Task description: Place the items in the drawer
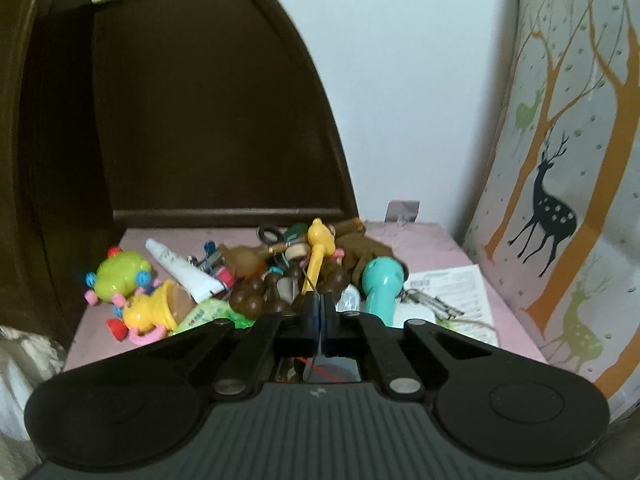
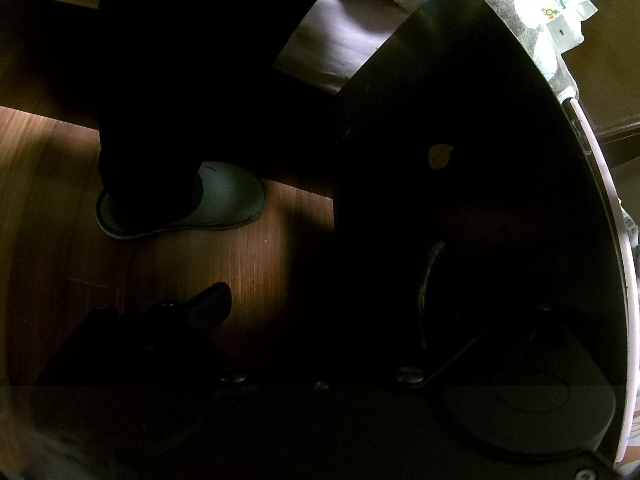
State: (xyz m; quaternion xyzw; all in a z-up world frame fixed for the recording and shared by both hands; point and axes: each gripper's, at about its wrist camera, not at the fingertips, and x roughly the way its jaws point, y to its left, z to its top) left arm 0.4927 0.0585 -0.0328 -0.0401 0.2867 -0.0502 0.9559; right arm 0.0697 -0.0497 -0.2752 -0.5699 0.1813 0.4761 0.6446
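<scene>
In the left wrist view my left gripper (image 1: 319, 312) is shut with nothing between its fingers, just in front of a pile of items on a pink-topped stand (image 1: 424, 248): a white tube (image 1: 180, 270), a green toy (image 1: 122, 272), a yellow toy (image 1: 150, 312), brown beads (image 1: 256, 300), a yellow giraffe toy (image 1: 318, 252) and a teal toy (image 1: 382, 284). In the right wrist view my right gripper (image 2: 320, 312) is open, low beside the dark drawer front (image 2: 460, 200); its left finger (image 2: 208, 306) shows over the floor, its right finger lies in shadow by the metal handle (image 2: 430, 280).
A printed paper (image 1: 452, 292) and keys (image 1: 432, 302) lie right of the pile. A dark headboard (image 1: 200, 120) stands behind, a deer-print panel (image 1: 568, 160) to the right. In the right wrist view a slippered foot (image 2: 192, 204) stands on the wooden floor (image 2: 248, 264).
</scene>
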